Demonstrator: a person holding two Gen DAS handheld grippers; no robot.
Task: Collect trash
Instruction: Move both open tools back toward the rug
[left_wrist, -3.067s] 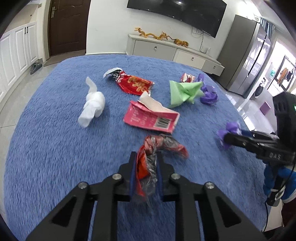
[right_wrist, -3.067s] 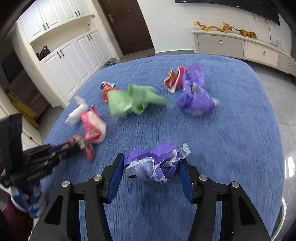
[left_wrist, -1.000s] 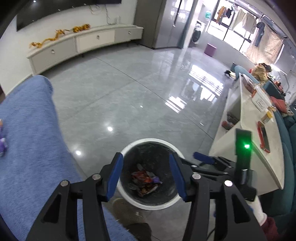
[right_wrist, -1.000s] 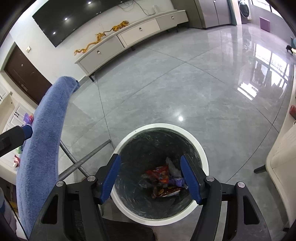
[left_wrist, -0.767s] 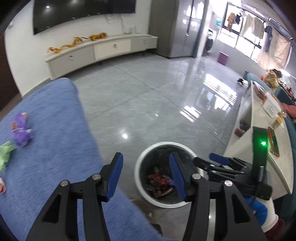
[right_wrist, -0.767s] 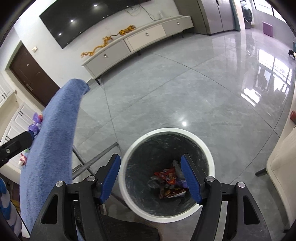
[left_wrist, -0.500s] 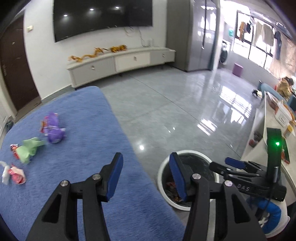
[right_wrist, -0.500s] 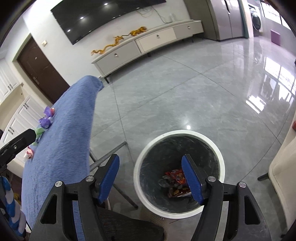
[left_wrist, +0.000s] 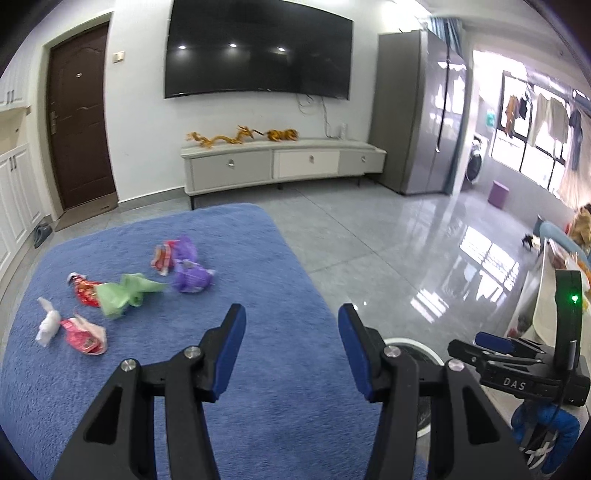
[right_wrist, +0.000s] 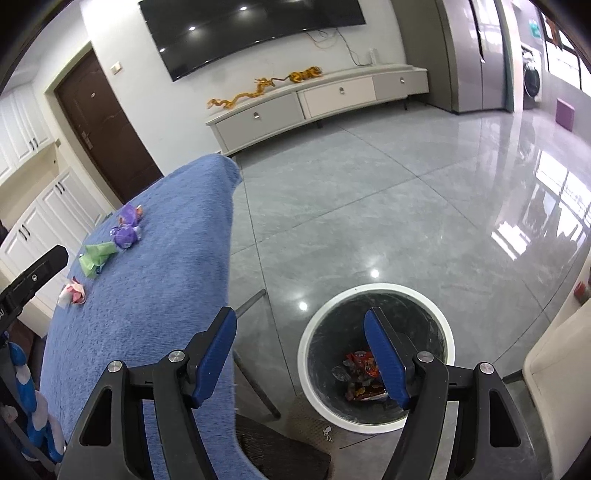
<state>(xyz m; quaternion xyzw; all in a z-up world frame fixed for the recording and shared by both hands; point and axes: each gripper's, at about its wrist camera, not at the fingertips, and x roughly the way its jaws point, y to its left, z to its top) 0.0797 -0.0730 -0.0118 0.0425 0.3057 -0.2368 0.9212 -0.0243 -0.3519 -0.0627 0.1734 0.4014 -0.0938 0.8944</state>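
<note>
Several pieces of trash lie on the blue cloth-covered table (left_wrist: 258, 258): a purple wrapper (left_wrist: 192, 278), crumpled green paper (left_wrist: 125, 291), a red snack bag (left_wrist: 83, 290), a white tissue (left_wrist: 48, 323) and a pink packet (left_wrist: 83, 336). My left gripper (left_wrist: 291, 317) hovers open and empty over the table's near right part. My right gripper (right_wrist: 299, 317) is open and empty, above the floor between the table edge and the white-rimmed bin (right_wrist: 306, 354). Wrappers (right_wrist: 360, 373) lie inside the bin. The right gripper (left_wrist: 498, 343) also shows at the right of the left wrist view.
A metal table leg (right_wrist: 255, 369) slants down beside the bin. A cream chair (right_wrist: 554, 369) stands to the bin's right. A low TV cabinet (left_wrist: 280, 166), a grey fridge (left_wrist: 417, 110) and a brown door (left_wrist: 79, 122) line the far wall across glossy grey floor.
Both views have swung up and away from the bin toward the table. The trash on the table has come into the left view, and the bin has slid to the lower right.
</note>
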